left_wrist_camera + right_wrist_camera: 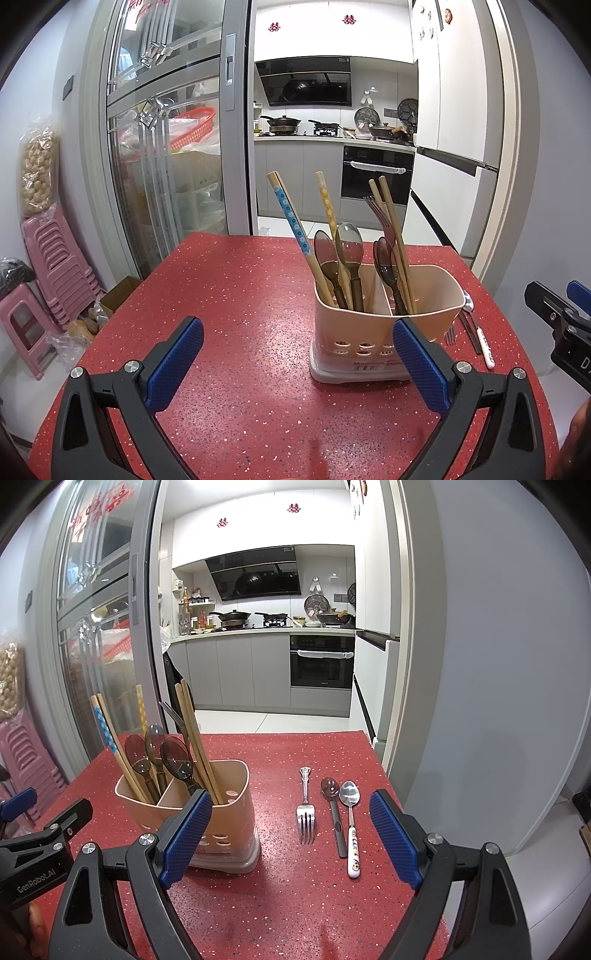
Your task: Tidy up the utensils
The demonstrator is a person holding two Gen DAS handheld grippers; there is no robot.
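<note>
Claws (297, 363) (291, 840) spread, empty; table: one fork (306, 812), two spoons (350, 823).

Red speckled tabletop (295, 904) below. At 12 o'clock, open kitchen: grey cabinets (236, 672), black oven (321, 662), dark range hood (258, 574), pans on the stove (282, 122), pale floor tiles (269, 722). At 10 o'clock, sliding glass door (166, 129). At 9 o'clock, stacked pink stools (55, 254). At 2 o'clock, white fridge (458, 110); grey wall (498, 664).

Speckled red table (295, 904), beige caddy (229, 812)
</note>
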